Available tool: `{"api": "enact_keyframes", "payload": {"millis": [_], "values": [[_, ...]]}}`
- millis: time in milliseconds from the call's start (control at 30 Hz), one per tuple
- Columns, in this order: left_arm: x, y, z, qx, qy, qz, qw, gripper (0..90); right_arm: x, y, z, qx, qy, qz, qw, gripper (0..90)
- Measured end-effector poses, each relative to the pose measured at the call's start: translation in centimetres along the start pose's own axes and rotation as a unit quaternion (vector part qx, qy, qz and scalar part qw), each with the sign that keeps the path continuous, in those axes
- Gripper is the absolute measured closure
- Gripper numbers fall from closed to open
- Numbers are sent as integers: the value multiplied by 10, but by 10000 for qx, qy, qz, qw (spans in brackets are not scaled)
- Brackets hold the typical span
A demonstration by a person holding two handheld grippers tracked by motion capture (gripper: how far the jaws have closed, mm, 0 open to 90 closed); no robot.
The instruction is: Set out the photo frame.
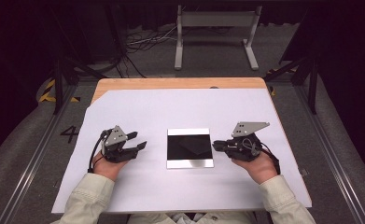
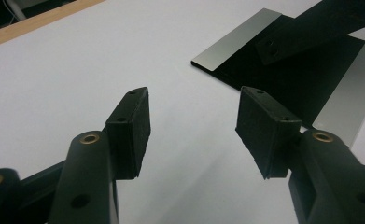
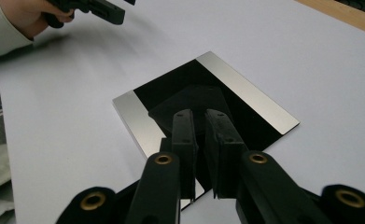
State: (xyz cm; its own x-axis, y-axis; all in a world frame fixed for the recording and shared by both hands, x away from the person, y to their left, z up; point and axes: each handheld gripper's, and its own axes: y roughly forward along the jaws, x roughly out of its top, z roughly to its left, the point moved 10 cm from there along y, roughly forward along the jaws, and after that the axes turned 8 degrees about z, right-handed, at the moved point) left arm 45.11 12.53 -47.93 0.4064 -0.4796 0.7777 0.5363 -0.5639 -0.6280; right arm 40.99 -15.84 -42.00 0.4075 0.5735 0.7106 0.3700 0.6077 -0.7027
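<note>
Near edge of the table: both forearms in pale sleeves come in from below, one gripper in each hand, resting low over the white sheet (image 1: pixel 138 112) that covers the wooden table (image 1: pixel 171 83).

Left gripper (image 1: pixel 140 142): jaws stand wide apart, nothing between them. In its own view the two black pads (image 2: pixel 132 128) frame bare white sheet. It sits well to the left of the plate, not touching it.

Right gripper (image 1: pixel 216 145): jaws nearly together, a narrow gap between the pads (image 3: pixel 186 140). Nothing is visibly clamped. The tips reach over the right edge of the plate; whether they touch its surface I cannot tell.

Work item: a flat square plate (image 1: pixel 190 148), glossy black centre with a bright metal strip along the near and far edges, lying flat on the sheet between the two grippers. The dark shape on its face reads as a reflection of the right gripper, not an object.

Progress, judged: early. The plate lies flat and unheld. The right gripper appears to be approaching it; a grasp or lift is yet to come, and the left gripper has no part in it so far.

Containers: none on the table. Beyond the table, floor with cables and a grey metal stand (image 1: pixel 215 28).
</note>
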Motion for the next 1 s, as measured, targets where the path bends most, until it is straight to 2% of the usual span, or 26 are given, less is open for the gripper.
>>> {"api": "enact_keyframes", "payload": {"millis": [67, 367, 533, 1000], "values": [[-1, 1, 0, 1, -1, 29, 10000, 448, 0, 0, -3, 24, 114, 17, 9999, 806], [-2, 2, -1, -17, 6, 52, 10000, 446, 4, 4, -14, 8, 224, 247, 9994, 780], [-2, 2, -1, -20, 9, 49, 10000, 445, 7, 7, -20, 73, 411, 378, 9984, 772], [-3, 2, -1, -58, 3, 48, 10000, 440, 16, 14, -34, 128, 736, 555, 9957, 709]]}}
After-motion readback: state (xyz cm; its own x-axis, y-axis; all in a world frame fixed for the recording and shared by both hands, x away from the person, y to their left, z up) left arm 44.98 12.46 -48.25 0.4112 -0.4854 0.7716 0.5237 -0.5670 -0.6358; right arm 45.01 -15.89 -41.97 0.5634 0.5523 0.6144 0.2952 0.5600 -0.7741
